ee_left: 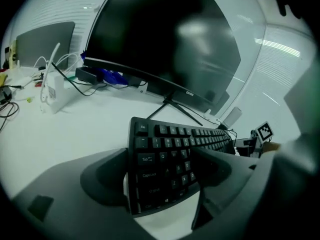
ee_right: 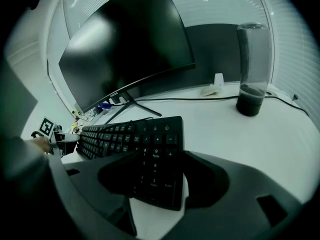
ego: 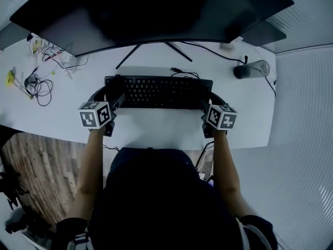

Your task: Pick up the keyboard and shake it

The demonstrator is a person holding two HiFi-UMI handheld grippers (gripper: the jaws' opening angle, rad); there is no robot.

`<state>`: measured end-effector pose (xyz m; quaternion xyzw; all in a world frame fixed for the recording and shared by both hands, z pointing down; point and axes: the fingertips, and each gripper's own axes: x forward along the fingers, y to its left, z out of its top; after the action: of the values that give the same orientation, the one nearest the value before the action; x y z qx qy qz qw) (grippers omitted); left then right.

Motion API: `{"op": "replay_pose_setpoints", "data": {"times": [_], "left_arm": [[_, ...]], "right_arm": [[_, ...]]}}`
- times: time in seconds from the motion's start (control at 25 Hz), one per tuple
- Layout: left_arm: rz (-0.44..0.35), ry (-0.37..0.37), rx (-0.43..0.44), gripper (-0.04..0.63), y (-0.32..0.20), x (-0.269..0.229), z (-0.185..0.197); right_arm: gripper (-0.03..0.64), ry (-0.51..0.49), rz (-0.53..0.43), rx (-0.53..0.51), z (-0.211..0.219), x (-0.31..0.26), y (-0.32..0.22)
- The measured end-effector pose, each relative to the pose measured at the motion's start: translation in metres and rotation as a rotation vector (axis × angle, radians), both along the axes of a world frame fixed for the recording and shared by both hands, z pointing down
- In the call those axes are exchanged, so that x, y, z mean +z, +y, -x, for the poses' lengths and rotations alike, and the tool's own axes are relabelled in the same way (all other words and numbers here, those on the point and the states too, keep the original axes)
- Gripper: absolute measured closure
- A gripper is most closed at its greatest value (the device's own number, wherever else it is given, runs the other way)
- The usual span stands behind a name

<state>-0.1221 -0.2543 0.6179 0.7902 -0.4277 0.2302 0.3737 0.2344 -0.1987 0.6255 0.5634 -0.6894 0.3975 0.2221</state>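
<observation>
A black keyboard (ego: 158, 91) lies lengthwise across the white desk (ego: 156, 126), in front of the monitor stand. My left gripper (ego: 111, 99) holds its left end. In the left gripper view the jaws close round that end of the keyboard (ee_left: 167, 151), one jaw at the outer edge and one over the letter keys. My right gripper (ego: 208, 103) holds the right end. In the right gripper view the keyboard (ee_right: 145, 136) has one jaw over its number pad and the other at its outer edge. Whether the keyboard is off the desk I cannot tell.
A wide curved monitor (ego: 151, 9) on a splayed stand (ego: 153, 50) looms behind the keyboard. A dark-bottomed clear tumbler (ego: 253, 69) stands at the back right. Tangled cables (ego: 39, 85) and a white charger (ee_left: 52, 91) lie at the left. The desk's front edge is close.
</observation>
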Motion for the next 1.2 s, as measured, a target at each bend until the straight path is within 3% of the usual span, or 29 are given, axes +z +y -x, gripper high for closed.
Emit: {"op": "replay_pose_setpoints", "data": {"times": [0.2,0.4,0.6,0.72,0.96,1.0,1.04,1.08,1.12,1.2], "left_arm": [[0.065,-0.047,0.016,0.190,-0.001,0.021,0.000],[0.070,-0.077,0.023,0.190,-0.003,0.025,-0.001],[0.062,-0.002,0.011,0.190,0.004,0.024,0.000],[0.025,0.007,-0.023,0.190,0.012,0.014,0.015],[-0.198,0.048,-0.079,0.191,0.023,-0.062,0.028],[-0.251,0.051,-0.073,0.193,0.024,-0.081,0.025],[-0.311,0.054,-0.066,0.217,0.025,-0.103,0.021],[-0.378,0.059,-0.060,0.310,0.023,-0.125,0.015],[-0.446,0.069,-0.054,0.416,0.019,-0.147,0.009],[-0.564,0.089,-0.042,0.486,0.011,-0.189,-0.006]], "right_arm": [[0.330,-0.010,0.045,0.007,0.001,0.014,-0.004],[0.330,-0.030,0.049,0.016,0.000,0.017,-0.004],[0.328,-0.037,0.032,0.054,-0.004,0.017,-0.001],[0.327,-0.010,-0.013,0.073,-0.004,0.002,0.006],[0.331,0.031,-0.218,0.098,0.011,-0.068,0.015],[0.366,0.042,-0.261,0.092,0.017,-0.084,0.016],[0.463,0.056,-0.307,0.089,0.022,-0.101,0.016],[0.528,0.067,-0.355,0.088,0.027,-0.119,0.015],[0.551,0.071,-0.404,0.084,0.032,-0.137,0.010],[0.571,0.065,-0.501,0.065,0.044,-0.173,0.000]]}}
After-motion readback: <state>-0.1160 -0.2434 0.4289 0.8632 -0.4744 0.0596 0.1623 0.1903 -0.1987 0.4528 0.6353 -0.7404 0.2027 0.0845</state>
